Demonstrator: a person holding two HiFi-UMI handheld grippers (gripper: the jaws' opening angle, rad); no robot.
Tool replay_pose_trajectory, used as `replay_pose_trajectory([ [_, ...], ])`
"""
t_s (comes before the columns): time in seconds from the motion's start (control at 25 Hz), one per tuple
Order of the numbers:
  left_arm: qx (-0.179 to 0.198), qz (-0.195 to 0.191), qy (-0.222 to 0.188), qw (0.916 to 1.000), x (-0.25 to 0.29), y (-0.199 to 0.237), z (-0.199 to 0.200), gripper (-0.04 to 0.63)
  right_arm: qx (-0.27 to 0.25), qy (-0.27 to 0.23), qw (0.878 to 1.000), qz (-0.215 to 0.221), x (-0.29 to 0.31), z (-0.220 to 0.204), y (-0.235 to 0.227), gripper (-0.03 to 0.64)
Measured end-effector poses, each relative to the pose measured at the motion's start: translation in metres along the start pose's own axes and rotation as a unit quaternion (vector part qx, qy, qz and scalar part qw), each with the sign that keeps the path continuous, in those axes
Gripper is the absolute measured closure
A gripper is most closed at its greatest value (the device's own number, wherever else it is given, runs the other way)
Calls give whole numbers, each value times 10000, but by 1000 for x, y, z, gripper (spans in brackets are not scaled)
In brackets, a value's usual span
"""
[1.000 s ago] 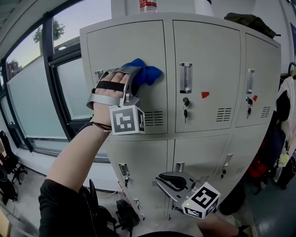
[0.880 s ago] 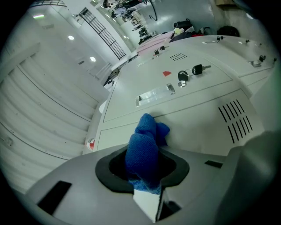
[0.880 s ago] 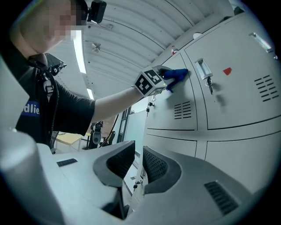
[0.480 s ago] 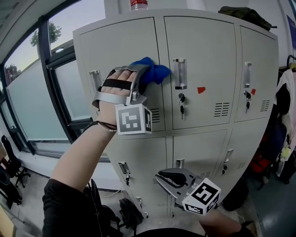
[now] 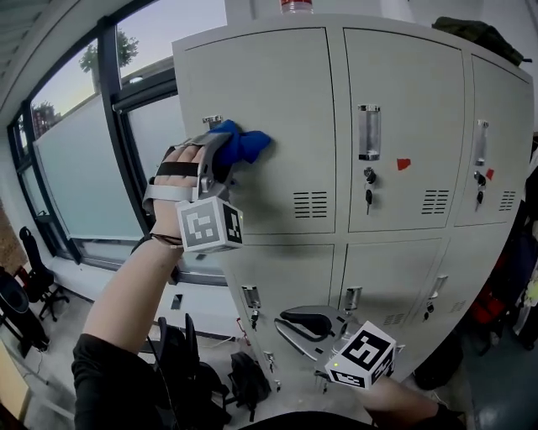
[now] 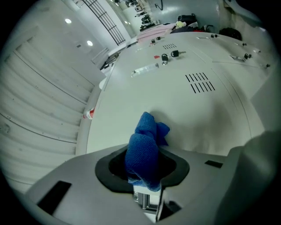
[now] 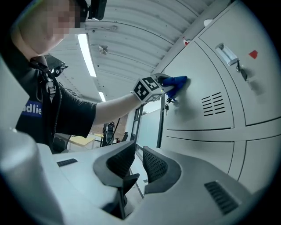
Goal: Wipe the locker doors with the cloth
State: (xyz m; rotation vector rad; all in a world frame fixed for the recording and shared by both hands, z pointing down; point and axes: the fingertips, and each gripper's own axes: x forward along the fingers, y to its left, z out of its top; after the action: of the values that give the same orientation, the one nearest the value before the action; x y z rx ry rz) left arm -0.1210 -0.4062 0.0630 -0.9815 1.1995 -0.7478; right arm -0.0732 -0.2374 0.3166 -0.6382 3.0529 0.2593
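– blue cloth [image 5: 244, 141], where's it sitting?
– bunched up in the left gripper [image 5: 220, 158], whose jaws are clamped on it. its free end is pressed against the upper left locker door [image 5: 277, 92], near that door's left edge, about mid-height.
– anything else on that door?
– a vent grille [image 5: 311, 204] low on its right side, well apart from the cloth. a small metal fitting [image 5: 211, 121] shows just above the gripper.
– and the next door over?
– the middle door [image 5: 412, 76] has a clear upright handle [image 5: 368, 132], a key [image 5: 368, 197] hanging from the lock below it, and a small red mark [image 5: 403, 164] to the right.
– right gripper [image 5: 308, 323]?
– held low, in front of the lower doors [image 5: 286, 277]. its jaws are drawn close together, only a thin slit between the pads, nothing in it.
– what's around the locker?
– a big window [image 5: 76, 168] to its left, and a bottle [image 5: 296, 5] standing on top, cut off by the upper edge.
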Motion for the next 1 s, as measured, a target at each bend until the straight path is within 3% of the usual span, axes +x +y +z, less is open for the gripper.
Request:
replay_pose_trajectory([
  [0.2, 79, -121, -15, 9999, 1, -20, 7, 482, 71, 52, 10000, 46, 6, -8, 1, 565],
  [0.72, 280, -45, -874, 9958, 14, -36, 123, 482, 171, 86, 9991, -380, -30, -14, -19, 565],
  [1.0, 280, -111, -1142, 9930, 15, -46, 162, 482, 284, 75, 9978, -601, -48, -19, -28, 565],
])
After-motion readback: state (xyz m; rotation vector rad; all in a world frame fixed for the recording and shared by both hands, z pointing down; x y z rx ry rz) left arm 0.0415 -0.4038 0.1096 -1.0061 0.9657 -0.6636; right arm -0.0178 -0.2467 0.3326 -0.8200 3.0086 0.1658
